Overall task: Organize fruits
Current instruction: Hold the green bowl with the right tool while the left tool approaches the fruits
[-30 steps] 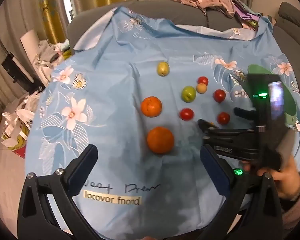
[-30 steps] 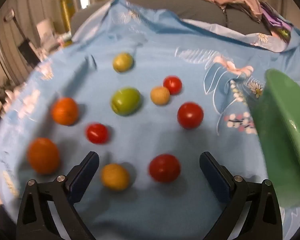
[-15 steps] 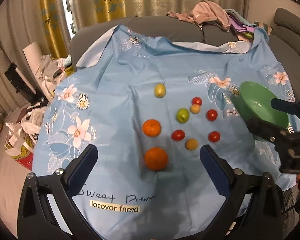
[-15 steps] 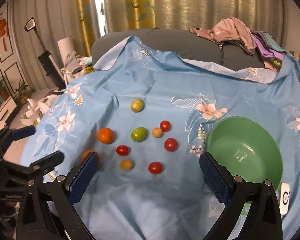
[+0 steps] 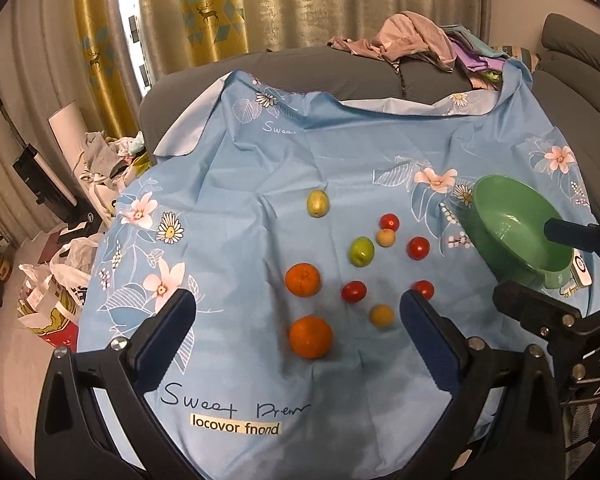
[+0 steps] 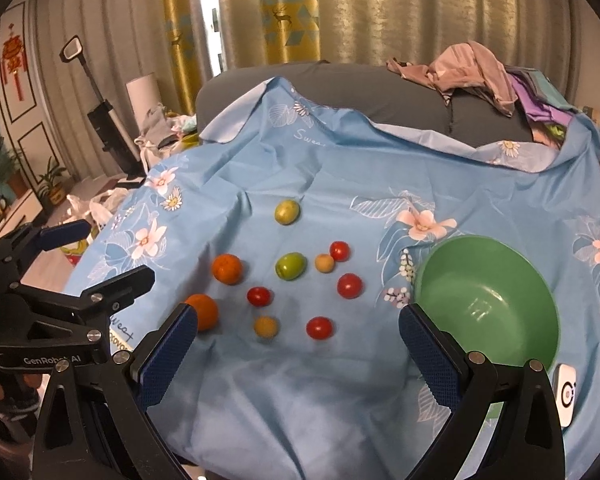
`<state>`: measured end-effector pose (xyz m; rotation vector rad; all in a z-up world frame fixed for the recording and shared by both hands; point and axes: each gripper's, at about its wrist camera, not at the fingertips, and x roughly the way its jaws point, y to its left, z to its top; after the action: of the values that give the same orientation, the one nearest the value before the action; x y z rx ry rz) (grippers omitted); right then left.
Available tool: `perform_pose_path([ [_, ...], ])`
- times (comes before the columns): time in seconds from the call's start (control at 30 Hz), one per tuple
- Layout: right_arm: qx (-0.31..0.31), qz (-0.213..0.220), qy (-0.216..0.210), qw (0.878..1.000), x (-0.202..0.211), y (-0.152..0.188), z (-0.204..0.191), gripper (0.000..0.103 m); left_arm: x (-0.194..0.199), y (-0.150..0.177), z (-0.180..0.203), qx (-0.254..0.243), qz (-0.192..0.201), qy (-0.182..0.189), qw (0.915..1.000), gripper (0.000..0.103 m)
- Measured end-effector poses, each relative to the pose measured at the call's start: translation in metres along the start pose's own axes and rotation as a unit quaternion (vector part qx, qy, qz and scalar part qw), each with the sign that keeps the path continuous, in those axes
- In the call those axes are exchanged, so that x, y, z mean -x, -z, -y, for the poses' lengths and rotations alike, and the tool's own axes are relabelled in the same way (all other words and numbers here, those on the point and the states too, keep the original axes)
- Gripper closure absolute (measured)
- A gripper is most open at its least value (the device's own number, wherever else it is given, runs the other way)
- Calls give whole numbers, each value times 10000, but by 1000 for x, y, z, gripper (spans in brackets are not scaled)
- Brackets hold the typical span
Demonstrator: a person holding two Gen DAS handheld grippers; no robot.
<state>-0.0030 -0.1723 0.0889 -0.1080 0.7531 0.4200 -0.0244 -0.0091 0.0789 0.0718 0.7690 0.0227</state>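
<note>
Several small fruits lie on a blue flowered cloth [image 5: 228, 184]: two oranges [image 5: 310, 336] [image 5: 303, 279], several red tomatoes [image 5: 353, 291], a green fruit [image 5: 361, 251], a yellow-green fruit [image 5: 318, 203] and two small yellow ones [image 5: 381, 315]. An empty green bowl [image 5: 516, 232] sits at the right, also in the right wrist view [image 6: 486, 304]. My left gripper [image 5: 296, 332] is open and empty, held back above the near oranges. My right gripper [image 6: 298, 340] is open and empty, above the near fruits [image 6: 319, 327]. Each gripper shows in the other's view [image 5: 548, 276] [image 6: 80, 256].
The cloth covers a grey sofa [image 5: 340, 68] with a clothes pile [image 5: 416, 46] on its back. A small white device [image 6: 566, 394] lies beside the bowl's near rim. Bags and clutter [image 5: 56, 280] sit on the floor at the left, with curtains [image 6: 300, 12] behind.
Both grippers have pulled up and back from close over the fruits, so the whole cloth and bowl show now. The fruits have not moved. Both stay open.
</note>
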Motion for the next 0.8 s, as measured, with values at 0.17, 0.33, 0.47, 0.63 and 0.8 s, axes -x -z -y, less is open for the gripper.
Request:
perform_pose_path([
  [0.17, 4, 13, -25, 10000, 1, -1, -1, 2, 1, 0, 0, 9, 22, 14, 10000, 1],
  [0.33, 31, 18, -34, 10000, 3, -2, -2, 2, 2, -1, -1, 12, 21, 27, 10000, 1],
  [0.47, 40, 24, -39, 10000, 4, -2, -4, 2, 3, 0, 0, 18, 29, 36, 10000, 1],
  [0.63, 55, 22, -43, 10000, 5, -2, -5, 2, 3, 0, -1, 18, 23, 48, 10000, 1],
  [0.8, 59, 19, -33, 10000, 4, -1, -5, 2, 4, 2, -1, 28, 17, 68, 10000, 1],
])
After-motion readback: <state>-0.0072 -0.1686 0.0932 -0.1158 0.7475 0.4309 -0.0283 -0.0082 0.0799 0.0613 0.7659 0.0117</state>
